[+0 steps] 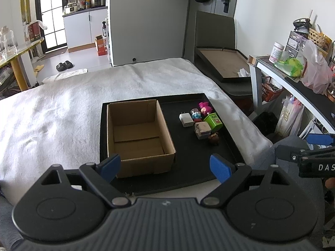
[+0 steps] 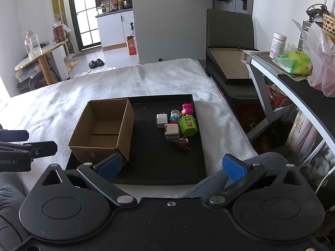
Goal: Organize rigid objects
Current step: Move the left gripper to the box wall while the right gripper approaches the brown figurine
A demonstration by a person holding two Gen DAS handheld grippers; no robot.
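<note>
Both claws hover short of the black tray (image 1: 228, 146), which lies on a bed covered in a white blanket (image 1: 62, 113), and both are released: the left claw (image 1: 165, 167) has its blue pads spread wide with nothing between them, and the right claw (image 2: 173, 166) is spread the same way and equally empty. Taking the cardboard box (image 1: 136, 133) as the landmark, it fills the left half of the tray, open-topped and empty, its long axis running away from the cameras. The things to be sorted sit in a tight cluster to the right of the box, well apart from it and close to the tray's right rim: a white charger (image 1: 186, 119) nearest the box, a blue figurine (image 1: 195, 114) and a pink figurine (image 1: 204, 107) toward the far side, a green tin (image 1: 213, 121) by the rim, a grey block (image 1: 202, 130) in front, and a small brown figurine (image 1: 214, 138) nearest the claws. The cluster lies ahead and right of the left claw, but almost straight ahead of the right claw, so the right hand is likely the nearer one, with the brown figurine the first within reach.
</note>
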